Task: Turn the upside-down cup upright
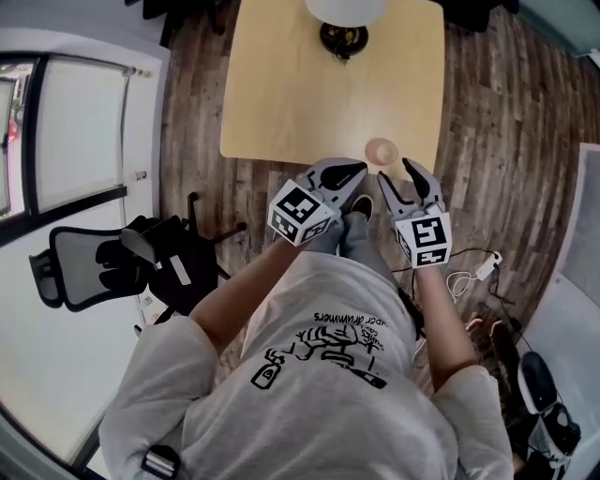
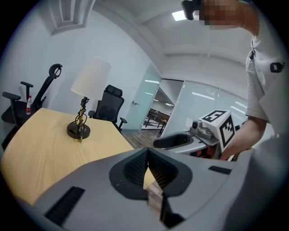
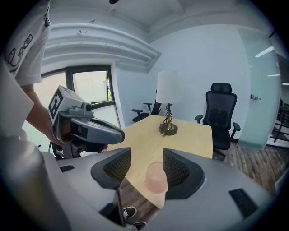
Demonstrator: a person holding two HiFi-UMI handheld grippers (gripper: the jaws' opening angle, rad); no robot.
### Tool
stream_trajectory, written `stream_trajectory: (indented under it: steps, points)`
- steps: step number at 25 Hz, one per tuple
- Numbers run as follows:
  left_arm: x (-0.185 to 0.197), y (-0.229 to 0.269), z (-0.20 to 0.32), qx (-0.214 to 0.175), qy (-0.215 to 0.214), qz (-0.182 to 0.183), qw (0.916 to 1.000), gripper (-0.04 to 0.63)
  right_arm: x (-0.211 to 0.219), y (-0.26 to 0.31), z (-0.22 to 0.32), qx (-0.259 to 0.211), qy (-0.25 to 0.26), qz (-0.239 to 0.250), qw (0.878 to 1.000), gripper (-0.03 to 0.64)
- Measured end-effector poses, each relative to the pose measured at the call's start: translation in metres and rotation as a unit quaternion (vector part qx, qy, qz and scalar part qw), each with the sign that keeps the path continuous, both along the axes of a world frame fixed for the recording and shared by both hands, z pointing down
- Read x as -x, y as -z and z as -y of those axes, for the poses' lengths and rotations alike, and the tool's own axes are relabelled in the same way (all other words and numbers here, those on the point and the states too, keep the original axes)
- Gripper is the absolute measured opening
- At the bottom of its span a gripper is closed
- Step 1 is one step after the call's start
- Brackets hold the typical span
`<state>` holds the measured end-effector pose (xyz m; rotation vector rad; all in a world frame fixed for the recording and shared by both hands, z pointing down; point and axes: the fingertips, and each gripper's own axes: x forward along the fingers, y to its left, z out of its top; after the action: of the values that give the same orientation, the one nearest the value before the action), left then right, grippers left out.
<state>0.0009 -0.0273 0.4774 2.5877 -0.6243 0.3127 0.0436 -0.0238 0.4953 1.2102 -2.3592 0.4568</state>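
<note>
Dark plank flooring surrounds a pale wooden table (image 1: 281, 84) with a lamp (image 1: 344, 28) at its far end. Both tools hang just short of the table's near edge, the left gripper (image 1: 359, 180) clenched on nothing and the right gripper (image 1: 396, 173) with its jaws parted and empty. The small pink cup (image 1: 381, 151) stands mouth-down, its axis vertical, by the near edge; it lies straight ahead of the right gripper, framed between its jaws but beyond them, so that hand looks the nearer.
</note>
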Motion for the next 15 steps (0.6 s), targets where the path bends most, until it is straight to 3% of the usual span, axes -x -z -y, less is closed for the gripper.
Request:
stream_trajectory:
  steps: [6, 15]
  points:
    - [-0.007, -0.033, 0.013, 0.017, 0.006, 0.012, 0.9998, 0.008, -0.001, -0.041, 0.010, 0.025, 0.013, -0.021, 0.999, 0.261]
    - [-0.007, -0.070, 0.023, 0.038, 0.004, 0.027, 0.9989, 0.008, 0.003, -0.095, 0.023, 0.058, 0.043, -0.078, 0.994, 0.299]
